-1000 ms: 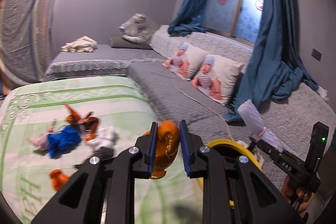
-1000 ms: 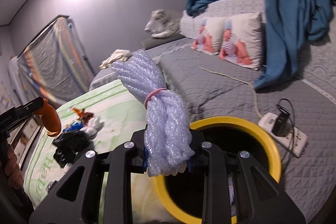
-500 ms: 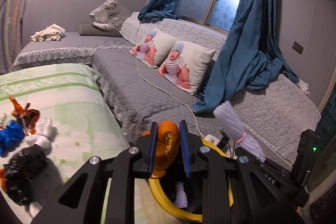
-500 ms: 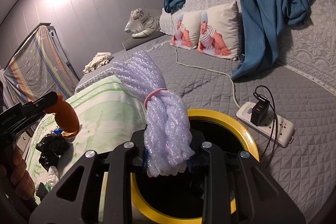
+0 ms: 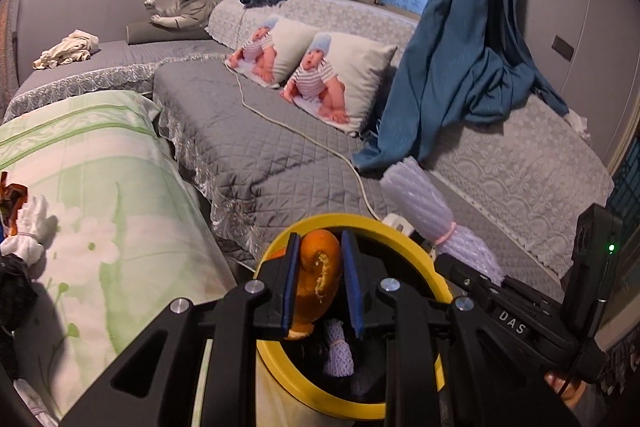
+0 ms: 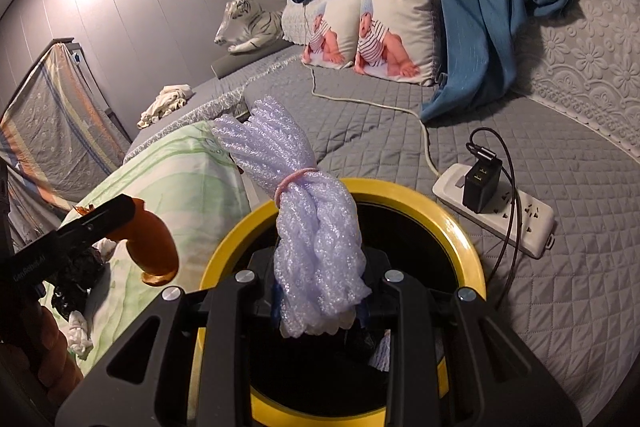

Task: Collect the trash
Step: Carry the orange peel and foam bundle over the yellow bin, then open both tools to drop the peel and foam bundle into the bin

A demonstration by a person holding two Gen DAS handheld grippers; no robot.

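The left gripper is clamped narrow on a curled piece of orange peel, held right over the mouth of the yellow-rimmed bin; the right gripper is pinched tight on a bundle of white foam netting tied with a pink band, also above the bin opening. Judging from this, both pieces are poised for the drop, and the main risk is the peel: in the right wrist view it hangs near the rim's left edge rather than over the middle, so letting go there could send it off the rim onto the green bedspread. The foam bundle is long and light, and its upper end leans out past the rim toward the bed, so it could tip and hang on the edge or fall outside. The two grippers sit close together, and a careless move could knock them into each other. The left wrist view shows trash already lying inside the bin and more scraps waiting on the bedspread. Only the right wrist view shows the power strip with its charger lying just beside the bin.
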